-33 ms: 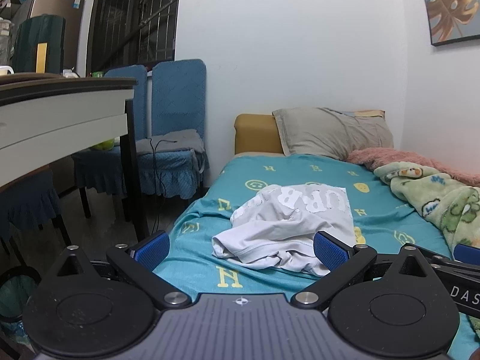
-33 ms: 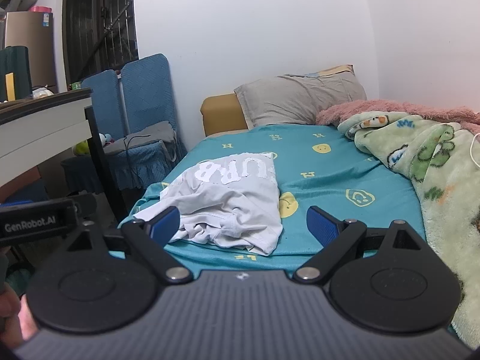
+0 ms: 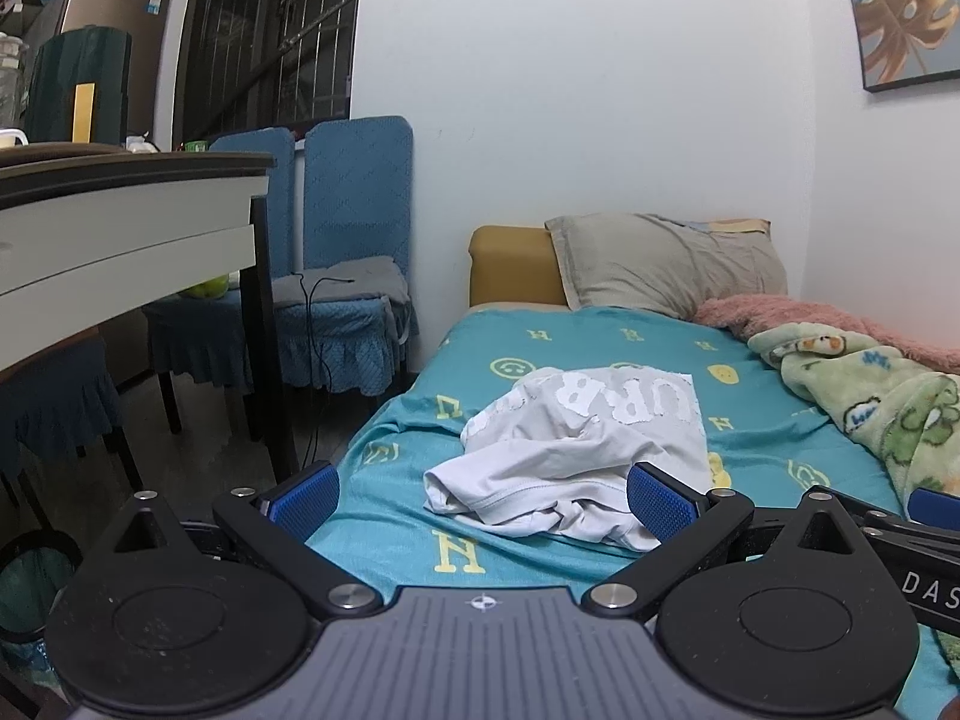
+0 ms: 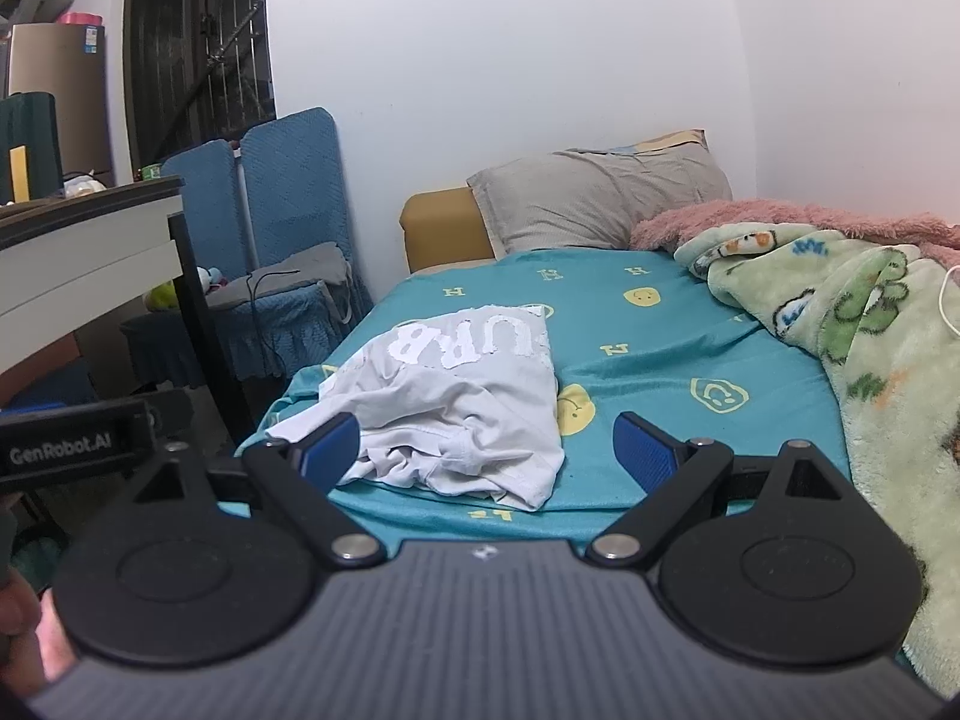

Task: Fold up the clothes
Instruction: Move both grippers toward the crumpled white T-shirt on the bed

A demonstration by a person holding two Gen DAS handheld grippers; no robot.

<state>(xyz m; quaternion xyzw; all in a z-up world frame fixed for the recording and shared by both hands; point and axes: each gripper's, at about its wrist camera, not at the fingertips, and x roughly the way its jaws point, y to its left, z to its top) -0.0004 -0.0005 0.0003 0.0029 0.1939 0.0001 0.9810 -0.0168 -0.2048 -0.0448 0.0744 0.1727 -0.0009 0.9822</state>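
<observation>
The white T-shirt (image 3: pixel 576 456) lies crumpled on the teal bedsheet (image 3: pixel 600 336) just beyond my jaws, untouched. My left gripper (image 3: pixel 483 498) stands spread as wide as it goes with nothing in it, the shirt's bunched hem showing in the gap between the blue pads (image 3: pixel 660 507); my right gripper (image 4: pixel 486 450) is equally wide and empty, the shirt sitting toward its left pad with bare sheet ahead of its right one. Only my left view catches the leaf picture (image 3: pixel 900 12) on the wall up to the right, and it shows the other gripper's arm poking in past my right pad. Only my right view shows the thin white cable (image 4: pixel 945 306) on the green cartoon blanket (image 4: pixel 870 348), and a bit of the person's hand (image 4: pixel 24 618) at its lower left corner. Farther ahead a grey pillow (image 3: pixel 666 264) leans on the yellow headboard (image 3: pixel 510 264) beside a pink fluffy blanket (image 4: pixel 780 216). Off to my left stand blue-covered chairs (image 3: pixel 354 228) and a table (image 3: pixel 120 228). The shirt's print reads only partly as "URB"; its sleeves are lost in folds.
</observation>
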